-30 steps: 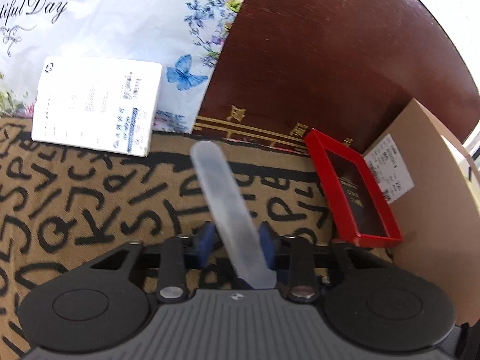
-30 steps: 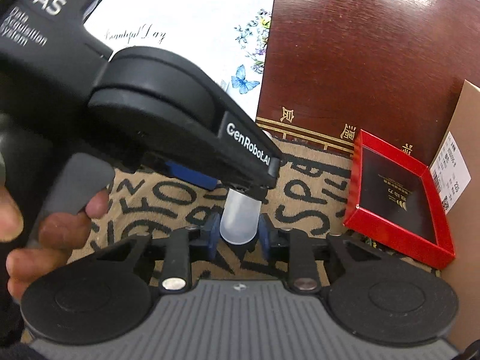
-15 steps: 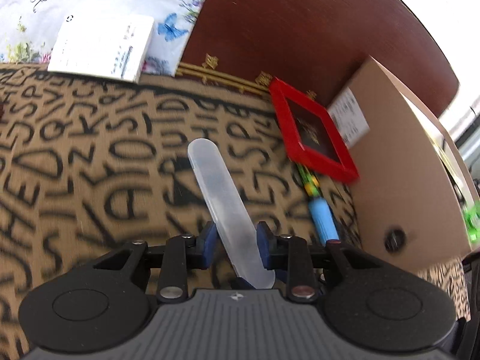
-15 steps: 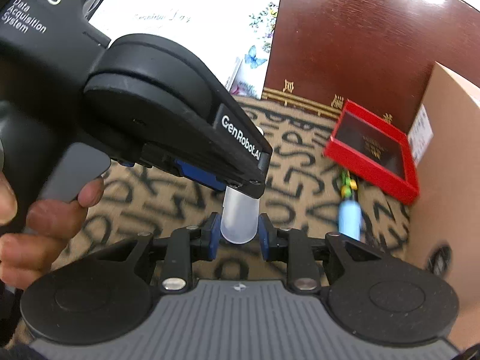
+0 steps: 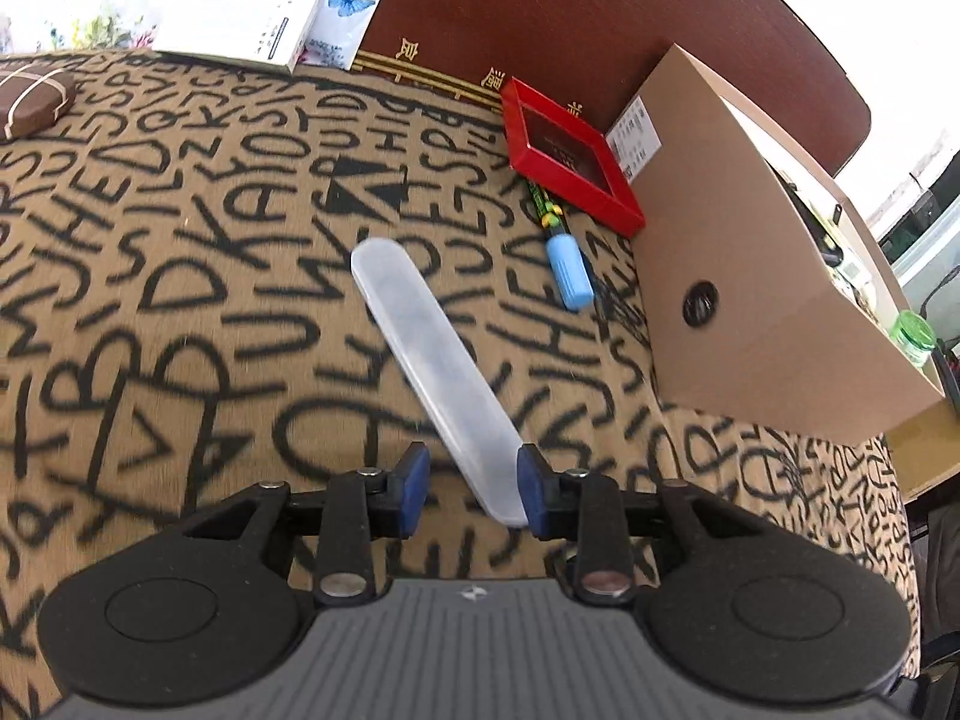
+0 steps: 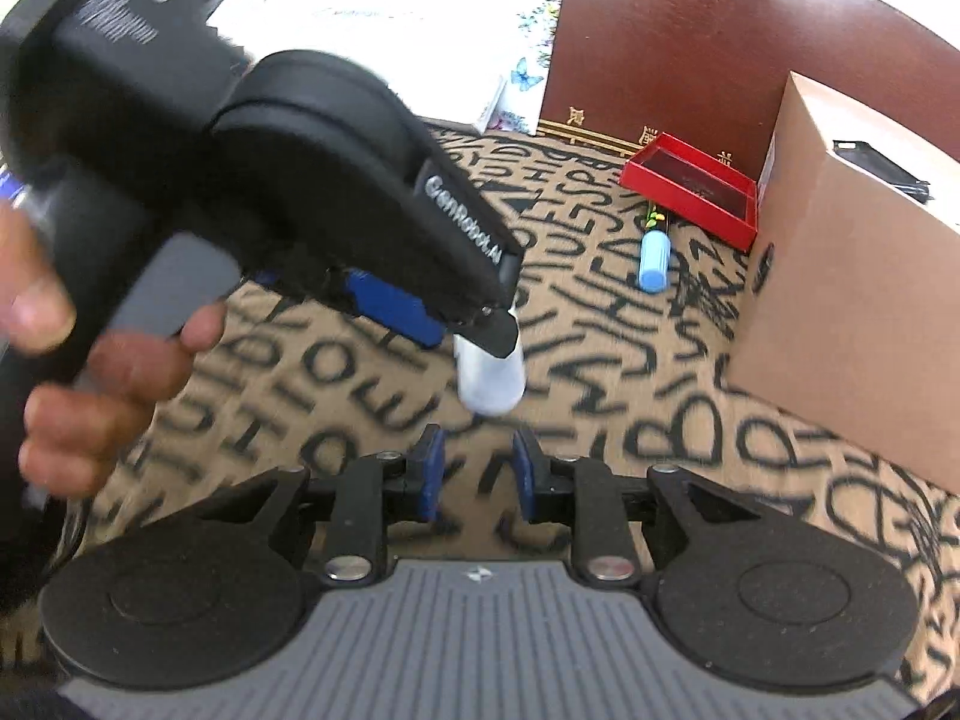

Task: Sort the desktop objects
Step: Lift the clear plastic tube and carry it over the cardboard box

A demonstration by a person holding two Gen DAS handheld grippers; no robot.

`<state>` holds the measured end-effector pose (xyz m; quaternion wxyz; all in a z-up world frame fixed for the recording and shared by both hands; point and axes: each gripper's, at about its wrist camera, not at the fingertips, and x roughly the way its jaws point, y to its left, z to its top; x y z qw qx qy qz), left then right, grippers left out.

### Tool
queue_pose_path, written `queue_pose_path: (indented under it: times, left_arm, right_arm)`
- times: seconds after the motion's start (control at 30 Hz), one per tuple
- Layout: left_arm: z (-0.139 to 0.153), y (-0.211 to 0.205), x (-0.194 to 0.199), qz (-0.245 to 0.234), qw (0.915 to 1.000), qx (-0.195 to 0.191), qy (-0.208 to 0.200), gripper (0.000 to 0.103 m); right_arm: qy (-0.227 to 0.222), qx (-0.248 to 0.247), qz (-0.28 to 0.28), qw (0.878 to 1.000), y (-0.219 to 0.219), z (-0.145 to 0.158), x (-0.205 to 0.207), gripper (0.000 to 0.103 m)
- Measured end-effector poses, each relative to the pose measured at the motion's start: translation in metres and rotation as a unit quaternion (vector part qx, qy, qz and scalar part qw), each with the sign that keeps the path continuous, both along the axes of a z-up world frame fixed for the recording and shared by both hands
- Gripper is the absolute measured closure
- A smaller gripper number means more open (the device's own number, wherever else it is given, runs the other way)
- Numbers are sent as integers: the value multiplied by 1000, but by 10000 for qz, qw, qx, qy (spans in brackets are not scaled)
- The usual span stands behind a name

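Mid-carry: left gripper (image 5: 471, 489) loosely holds the translucent case (image 5: 432, 372), jaws easing apart; right gripper (image 6: 474, 474) spread, empty. Next: cardboard box (image 5: 756, 276) at the table's right edge, probably.

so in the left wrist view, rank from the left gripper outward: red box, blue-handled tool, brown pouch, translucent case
1. translucent case, between the left gripper's fingers, angled up-left
2. blue-handled tool, ahead, right
3. red box, beyond the tool, against the cardboard box
4. brown pouch, far left corner
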<state>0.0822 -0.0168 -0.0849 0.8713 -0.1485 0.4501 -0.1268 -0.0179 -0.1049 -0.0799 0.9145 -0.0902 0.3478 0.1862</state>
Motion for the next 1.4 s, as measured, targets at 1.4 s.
queue_pose_path:
  times: [1.4]
  left_arm:
    - [50,-44,-9,-188,9955,553,-744,66]
  right_arm:
    - [-661,423,-409,9961,-6,32,-3,77]
